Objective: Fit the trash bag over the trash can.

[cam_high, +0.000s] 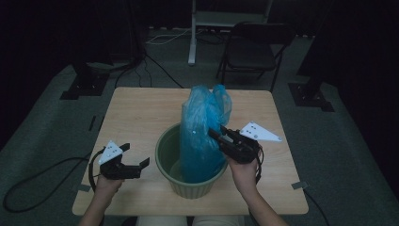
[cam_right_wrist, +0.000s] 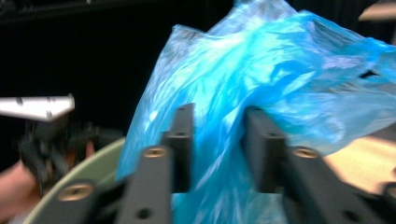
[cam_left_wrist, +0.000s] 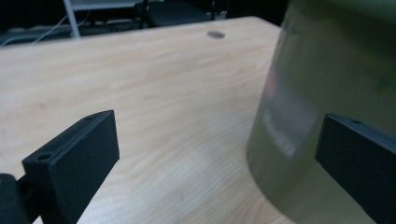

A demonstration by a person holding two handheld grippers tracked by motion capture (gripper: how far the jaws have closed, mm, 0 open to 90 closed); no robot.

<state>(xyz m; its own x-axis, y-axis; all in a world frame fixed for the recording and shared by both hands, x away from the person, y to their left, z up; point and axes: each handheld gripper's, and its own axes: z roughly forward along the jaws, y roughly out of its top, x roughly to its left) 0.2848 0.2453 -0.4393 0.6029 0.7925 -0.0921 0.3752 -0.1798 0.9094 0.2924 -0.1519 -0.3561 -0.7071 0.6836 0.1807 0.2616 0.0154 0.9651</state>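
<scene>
A green bucket point(cam_high: 162, 146) stands near the front middle of the wooden table point(cam_high: 141, 113). A blue plastic bag point(cam_high: 200, 122) stands up out of it, taller than the rim. My right gripper point(cam_high: 216, 132) reaches in from the right at the bag's side. In the right gripper view its jaws stand apart point(cam_right_wrist: 219, 116) with loose blue bag film point(cam_right_wrist: 280, 70) between and behind them, above the bucket rim point(cam_right_wrist: 93, 163). My left gripper point(cam_high: 136, 154) is open just left of the bucket, low over the table. Its jaws point(cam_left_wrist: 219, 126) hold nothing, and the bucket wall point(cam_left_wrist: 327, 70) is close by its right jaw.
A dark folding chair point(cam_high: 254, 52) and a white stand point(cam_high: 193, 33) sit on the floor beyond the table's far edge. Cables trail across the floor at left point(cam_high: 37, 179). Bare tabletop lies to the left of and behind the bucket.
</scene>
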